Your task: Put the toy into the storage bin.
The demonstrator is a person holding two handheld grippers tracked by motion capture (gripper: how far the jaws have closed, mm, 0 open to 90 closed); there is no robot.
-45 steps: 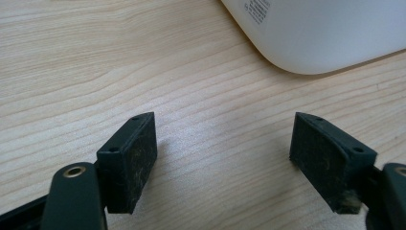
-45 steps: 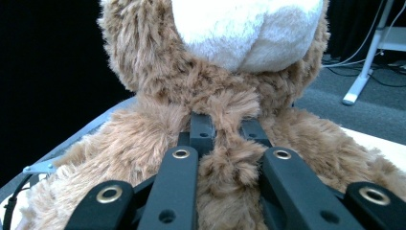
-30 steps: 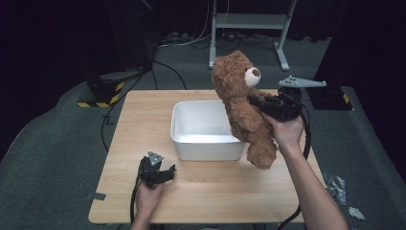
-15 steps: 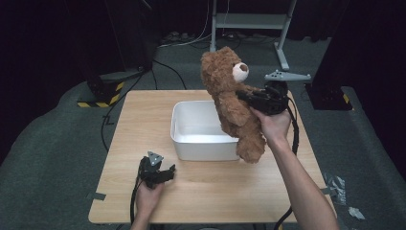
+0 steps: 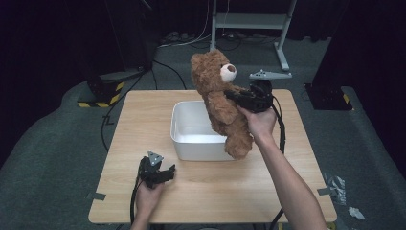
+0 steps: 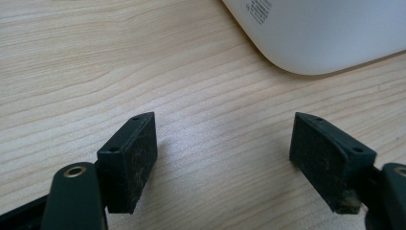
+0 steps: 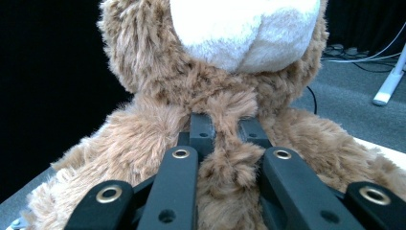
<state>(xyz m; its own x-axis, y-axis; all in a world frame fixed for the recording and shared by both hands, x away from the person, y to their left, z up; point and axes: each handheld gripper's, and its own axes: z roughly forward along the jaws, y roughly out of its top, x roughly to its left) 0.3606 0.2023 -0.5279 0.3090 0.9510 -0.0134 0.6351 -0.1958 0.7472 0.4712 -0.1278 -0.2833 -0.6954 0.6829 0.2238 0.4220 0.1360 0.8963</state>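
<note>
Small print on white bin (image 6: 325, 33) — too blurred to read

A: What do the person's tools look like?

B: The left gripper (image 5: 160, 173) is black, with a small grey three-cornered plate on top and a black cable trailing from it. In the left gripper view its two black jaws end in blocky rectangular pads (image 6: 135, 160), scuffed on their faces, each with small holes along the top edge and a brass-ringed hole in the arm behind.

A: And the other one?

B: The right gripper (image 5: 249, 98) is black too, with a larger grey three-cornered plate and a thick black cable. In the right gripper view its black linkage arms carry brass-ringed rivets.

A: Any sleeves?

B: None; both forearms are bare.
</note>
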